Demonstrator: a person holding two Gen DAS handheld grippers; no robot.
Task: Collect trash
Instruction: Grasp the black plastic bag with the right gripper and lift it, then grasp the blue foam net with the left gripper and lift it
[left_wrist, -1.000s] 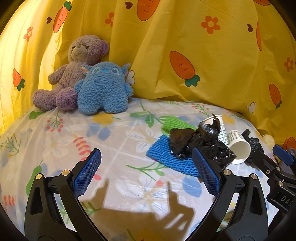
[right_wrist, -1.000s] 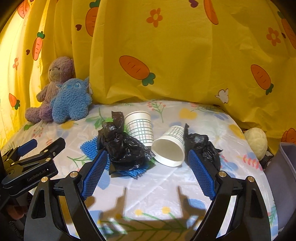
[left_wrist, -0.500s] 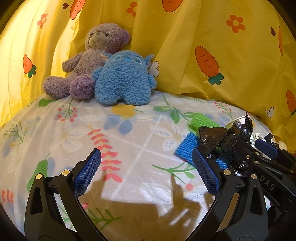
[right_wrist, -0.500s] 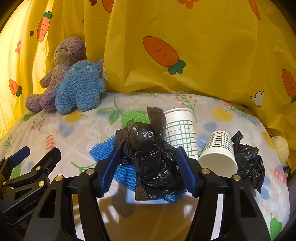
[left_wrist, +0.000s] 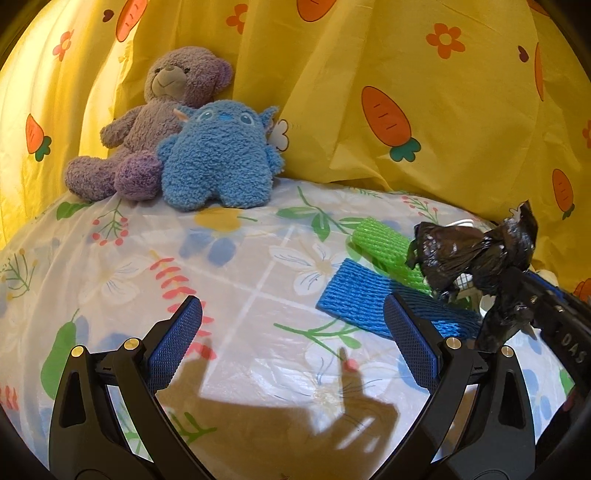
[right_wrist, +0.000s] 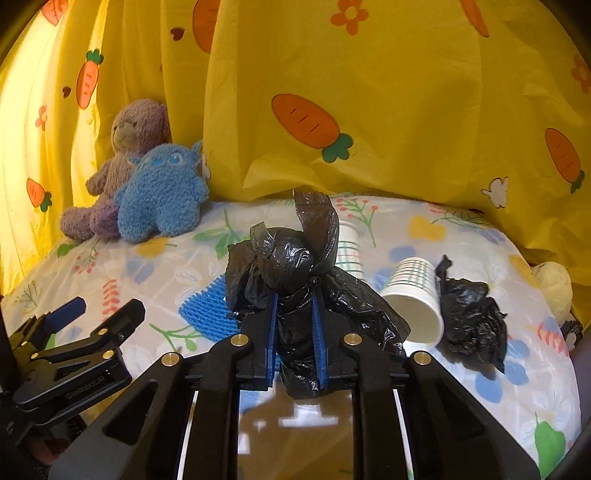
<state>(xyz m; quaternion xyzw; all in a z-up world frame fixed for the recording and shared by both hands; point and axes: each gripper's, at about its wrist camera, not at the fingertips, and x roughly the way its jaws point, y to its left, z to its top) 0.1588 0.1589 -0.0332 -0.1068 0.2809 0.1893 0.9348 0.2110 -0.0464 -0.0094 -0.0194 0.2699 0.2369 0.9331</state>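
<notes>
My right gripper (right_wrist: 293, 306) is shut on a knotted black trash bag (right_wrist: 291, 266) and holds it off the table; the bag also shows in the left wrist view (left_wrist: 469, 254). My left gripper (left_wrist: 293, 332) is open and empty above the floral tablecloth (left_wrist: 240, 273), left of the bag. A blue foam net sleeve (left_wrist: 369, 295) and a green one (left_wrist: 384, 243) lie flat on the cloth. One checked paper cup (right_wrist: 415, 291) lies on its side, another (right_wrist: 349, 251) stands partly hidden behind the held bag. A second black bag (right_wrist: 471, 317) lies right of the cups.
A purple teddy bear (left_wrist: 155, 122) and a blue plush monster (left_wrist: 218, 158) sit at the back left against the yellow carrot-print curtain (left_wrist: 406, 74). A pale round plush (right_wrist: 554, 284) lies at the table's right edge.
My right gripper moved left over the black bag, closed on it and lifted it. My left gripper swung to the left, away from the trash.
</notes>
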